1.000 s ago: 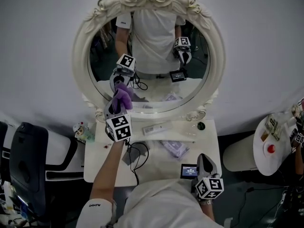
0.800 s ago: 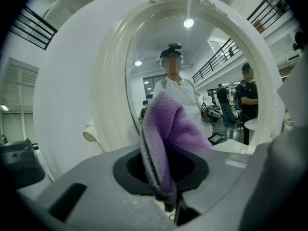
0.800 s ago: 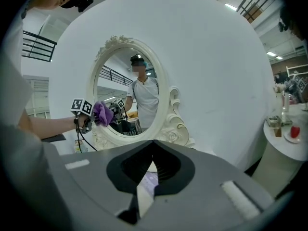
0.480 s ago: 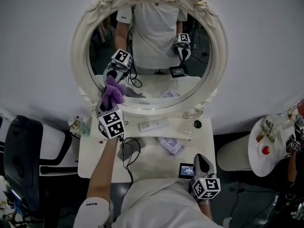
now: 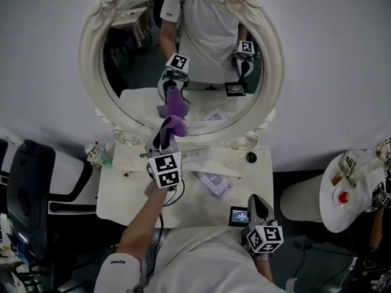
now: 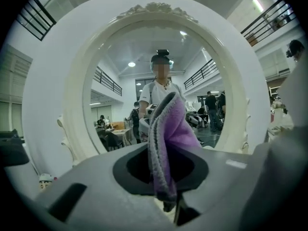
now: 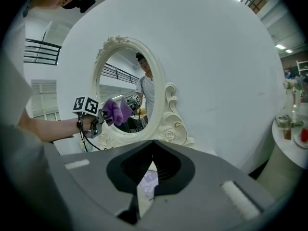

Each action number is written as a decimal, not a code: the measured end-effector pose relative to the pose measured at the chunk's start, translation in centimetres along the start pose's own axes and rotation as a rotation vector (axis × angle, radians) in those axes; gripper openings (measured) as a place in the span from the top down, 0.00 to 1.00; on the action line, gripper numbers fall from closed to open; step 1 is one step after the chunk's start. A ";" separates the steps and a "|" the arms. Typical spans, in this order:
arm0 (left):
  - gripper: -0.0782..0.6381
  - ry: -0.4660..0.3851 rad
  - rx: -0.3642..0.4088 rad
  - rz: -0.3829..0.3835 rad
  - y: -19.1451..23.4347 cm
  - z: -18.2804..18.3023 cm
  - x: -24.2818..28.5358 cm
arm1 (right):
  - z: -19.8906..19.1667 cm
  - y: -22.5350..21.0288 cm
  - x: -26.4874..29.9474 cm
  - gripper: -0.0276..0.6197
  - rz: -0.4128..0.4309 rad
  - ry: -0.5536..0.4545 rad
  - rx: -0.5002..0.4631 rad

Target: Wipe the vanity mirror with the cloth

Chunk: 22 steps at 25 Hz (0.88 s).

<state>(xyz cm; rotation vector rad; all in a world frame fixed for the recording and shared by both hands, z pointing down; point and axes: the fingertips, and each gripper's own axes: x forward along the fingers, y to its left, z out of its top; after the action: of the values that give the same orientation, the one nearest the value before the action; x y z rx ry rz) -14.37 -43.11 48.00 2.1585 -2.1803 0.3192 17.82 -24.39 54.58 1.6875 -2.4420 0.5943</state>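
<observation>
Two grippers in view. Right gripper [image 5: 255, 201], nearest the person, stays low at the worktop [image 5: 122, 194] edge, jaws closed together with nothing between them. Left gripper [image 5: 162, 138] has shifted rightward from the lower left of the glass to its lower centre, jaws clamped on the purple cloth [image 5: 173, 125]. Cloth is bunched, long axis along the jaws, free end pointing up at the vanity mirror [image 5: 90, 54]; contact with the glass not confirmed.

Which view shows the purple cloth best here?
The left gripper view: the purple fuzzy cloth fills the centre, pinched in the shut jaws of the left hand-held gripper. The head view shows it small from above, by the lower rim of the white oval vanity mirror; the right gripper view shows it distant, side-on.
</observation>
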 end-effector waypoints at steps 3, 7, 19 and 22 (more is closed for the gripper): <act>0.81 0.017 0.016 -0.038 -4.4 -0.7 0.2 | -0.5 -1.7 -0.3 0.95 0.013 0.009 0.024; 0.81 0.029 0.036 -0.068 -9.6 -1.3 1.3 | -1.0 -4.1 -0.7 0.95 0.030 0.025 0.049; 0.81 -0.021 0.102 -0.153 -17.4 -1.6 5.6 | -1.0 -5.3 -1.2 0.95 0.001 0.040 0.054; 0.81 -0.031 0.125 -0.194 -17.0 -1.7 5.7 | -0.6 -4.1 -1.3 0.95 -0.039 0.028 0.048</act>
<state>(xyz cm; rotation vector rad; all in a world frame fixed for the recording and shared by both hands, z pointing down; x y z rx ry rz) 2.28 -48.41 52.51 2.4325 -1.9943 0.4225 21.97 -24.22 55.75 1.7283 -2.3889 0.6716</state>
